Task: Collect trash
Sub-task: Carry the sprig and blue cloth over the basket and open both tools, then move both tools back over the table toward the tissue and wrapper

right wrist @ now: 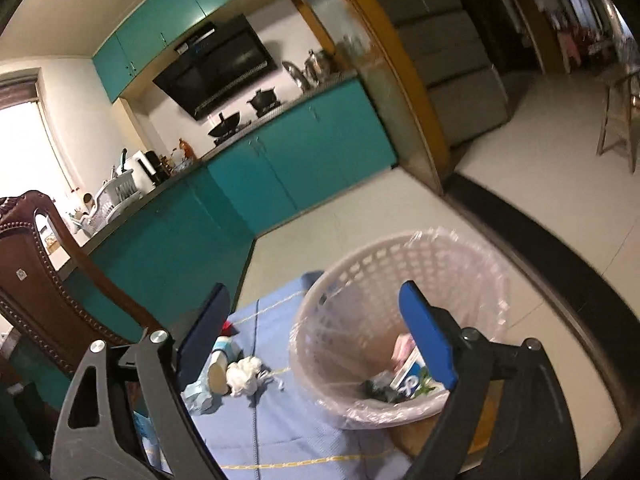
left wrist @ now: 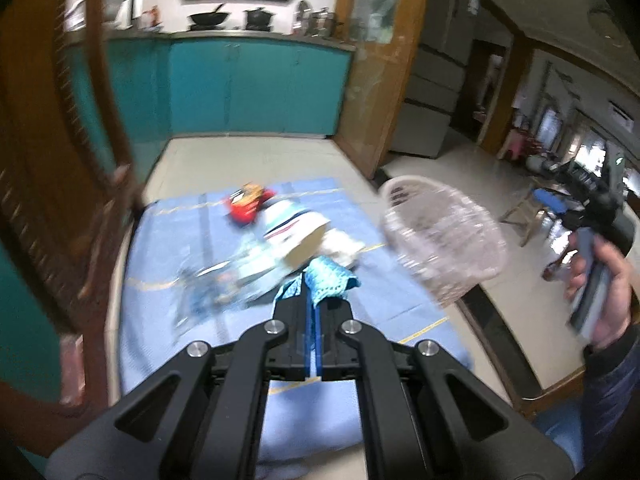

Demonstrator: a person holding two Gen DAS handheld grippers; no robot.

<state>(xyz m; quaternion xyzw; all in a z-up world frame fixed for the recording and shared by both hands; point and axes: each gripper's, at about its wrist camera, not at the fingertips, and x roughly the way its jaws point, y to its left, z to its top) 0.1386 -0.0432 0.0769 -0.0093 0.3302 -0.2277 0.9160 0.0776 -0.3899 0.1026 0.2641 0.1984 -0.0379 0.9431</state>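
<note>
My left gripper (left wrist: 312, 300) is shut on a piece of blue mesh wrapping (left wrist: 332, 278) and holds it over the blue tablecloth (left wrist: 168, 248). Beyond it lies a blurred heap of trash: a red packet (left wrist: 248, 202), a striped white carton (left wrist: 292, 232) and pale scraps. A white lattice basket (left wrist: 440, 240) with a clear liner stands to the right. My right gripper (right wrist: 314, 292) is open and empty just above and before the basket (right wrist: 460, 264). Inside the basket lie a white and blue packet (right wrist: 408, 378), something pink and dark scraps. A crumpled white tissue (right wrist: 244, 374) rests left of it.
A dark wooden chair (right wrist: 48, 280) stands at the table's left side. Teal kitchen cabinets (right wrist: 304, 152) line the far wall. A person's hand (left wrist: 604, 292) grips the right gripper's handle at the right edge. Tiled floor and a doorway lie beyond the basket.
</note>
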